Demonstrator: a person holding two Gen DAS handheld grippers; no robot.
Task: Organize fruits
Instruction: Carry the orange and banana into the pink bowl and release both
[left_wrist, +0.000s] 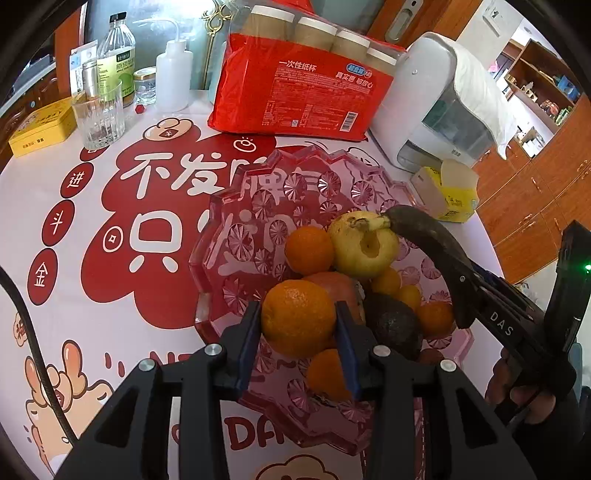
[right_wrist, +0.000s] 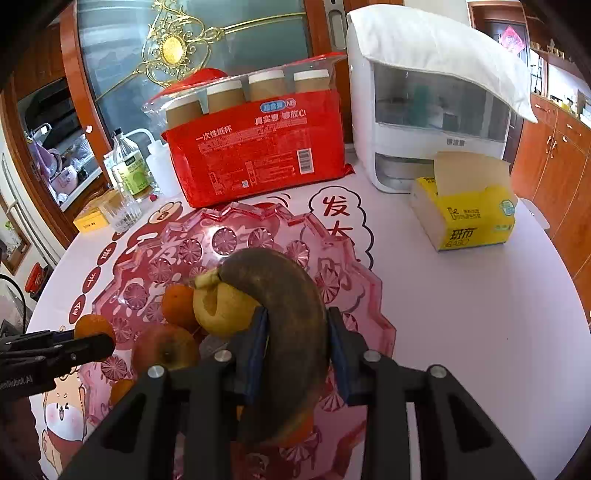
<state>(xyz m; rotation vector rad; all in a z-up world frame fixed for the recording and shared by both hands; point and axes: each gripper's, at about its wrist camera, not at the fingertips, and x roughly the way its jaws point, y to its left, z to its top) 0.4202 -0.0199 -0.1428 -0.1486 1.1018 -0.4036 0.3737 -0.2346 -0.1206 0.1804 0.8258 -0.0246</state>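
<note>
A pink cut-glass fruit bowl (left_wrist: 236, 206) (right_wrist: 258, 221) sits on the table and holds several oranges, a yellow pear (left_wrist: 364, 245) (right_wrist: 221, 306), a red apple (right_wrist: 164, 349) and a dark avocado (left_wrist: 395, 325). My left gripper (left_wrist: 297, 321) is shut on an orange (left_wrist: 298, 318) just above the bowl's near side; it also shows in the right wrist view (right_wrist: 90, 326). My right gripper (right_wrist: 295, 343) is shut on a blackened banana (right_wrist: 286, 295) above the bowl's right part; the banana also shows in the left wrist view (left_wrist: 432, 240), its tip by the pear.
A red pack of paper cups (left_wrist: 306, 88) (right_wrist: 258, 147) stands behind the bowl. A white appliance (left_wrist: 436, 103) (right_wrist: 424, 110) and a yellow tissue box (left_wrist: 448, 192) (right_wrist: 465, 214) are at the right. A glass (left_wrist: 98, 114), bottles (left_wrist: 114, 51) and a yellow tin (left_wrist: 42, 127) are at the back left.
</note>
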